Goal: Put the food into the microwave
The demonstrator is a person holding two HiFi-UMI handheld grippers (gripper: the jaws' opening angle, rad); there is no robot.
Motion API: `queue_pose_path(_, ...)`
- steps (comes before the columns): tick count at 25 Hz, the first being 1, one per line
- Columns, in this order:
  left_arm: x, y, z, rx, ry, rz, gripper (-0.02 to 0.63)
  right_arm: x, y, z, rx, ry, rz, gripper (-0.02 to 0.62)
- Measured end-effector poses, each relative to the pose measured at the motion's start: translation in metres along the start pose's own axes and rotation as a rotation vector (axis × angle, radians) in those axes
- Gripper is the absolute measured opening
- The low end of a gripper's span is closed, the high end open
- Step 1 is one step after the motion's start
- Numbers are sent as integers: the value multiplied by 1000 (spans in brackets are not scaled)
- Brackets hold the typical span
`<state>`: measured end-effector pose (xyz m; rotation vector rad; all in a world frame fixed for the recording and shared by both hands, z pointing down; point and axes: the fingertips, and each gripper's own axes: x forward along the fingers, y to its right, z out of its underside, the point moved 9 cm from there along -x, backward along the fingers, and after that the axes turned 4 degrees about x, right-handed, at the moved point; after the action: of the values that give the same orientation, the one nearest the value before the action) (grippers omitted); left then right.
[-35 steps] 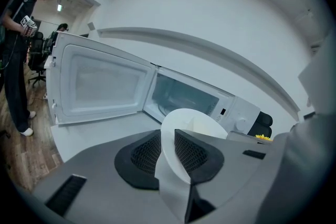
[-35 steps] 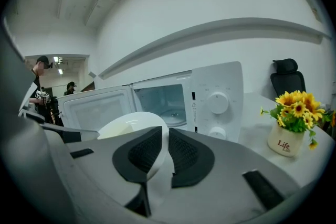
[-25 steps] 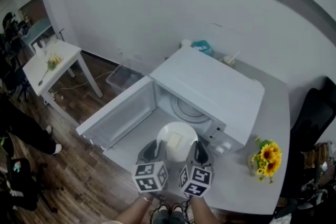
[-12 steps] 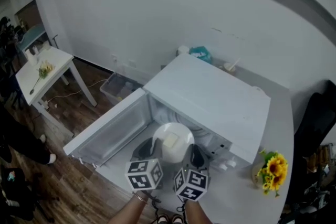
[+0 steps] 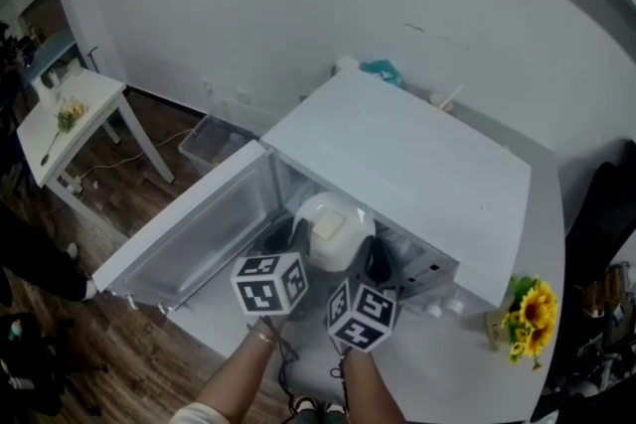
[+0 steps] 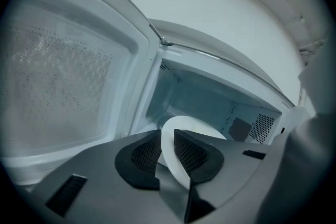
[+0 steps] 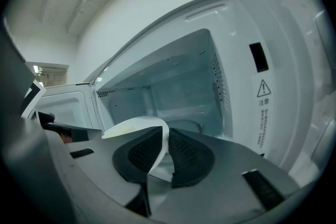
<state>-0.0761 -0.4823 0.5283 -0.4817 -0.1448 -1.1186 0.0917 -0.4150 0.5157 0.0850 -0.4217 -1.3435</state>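
White wall point(image 5: 298, 5) behind, grey surface point(image 5: 467, 372) below, and on it sits the white microwave point(image 5: 417, 174) with its door point(image 5: 189, 223) swung wide out to the left. Right at the mouth of the oven we have the action: a white plate point(image 5: 333, 233) carrying a pale yellowish block of food point(image 5: 328, 225), held up between two grippers. The far edge of the plate is just under the microwave's top edge, the near edge out over the threshold. Whether it touches the oven floor, I cannot tell.

Look at the left gripper point(image 6: 168, 136): its jaws are clamped on the plate's left rim, the white edge squeezed between the two ridged black pads, and they have just been closing a little tighter on it. Same story on the right gripper point(image 7: 164, 139): jaws pinching the right rim, pads pressed on either side of the thin white edge, and those too have just nipped in a touch. Both marker cubes sit close together at the front, bare forearms behind them.

Past the right jaws the lit cavity opens up, with the round turntable point(image 7: 184, 126) on its floor and a warning label point(image 7: 262, 89) on the front panel. Off to the right on the surface stands a bunch of sunflowers point(image 5: 532, 313), well apart from the plate. Far left, a small white table point(image 5: 70, 114) stands on the wooden floor point(image 5: 119, 353).
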Motion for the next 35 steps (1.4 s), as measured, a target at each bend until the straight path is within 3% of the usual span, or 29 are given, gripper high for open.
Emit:
queue_pose_path(22,69,2,8,64,-25,43,89,40,16,9,7,42,117,46)
queue_pose_path(28,78,6,9,102,-39,30,86,45,15,16,-41,-36,200,49)
queue_pose_path(35,88,3,15,98,-51,18,85,48,12,11,-41,-31,221,51)
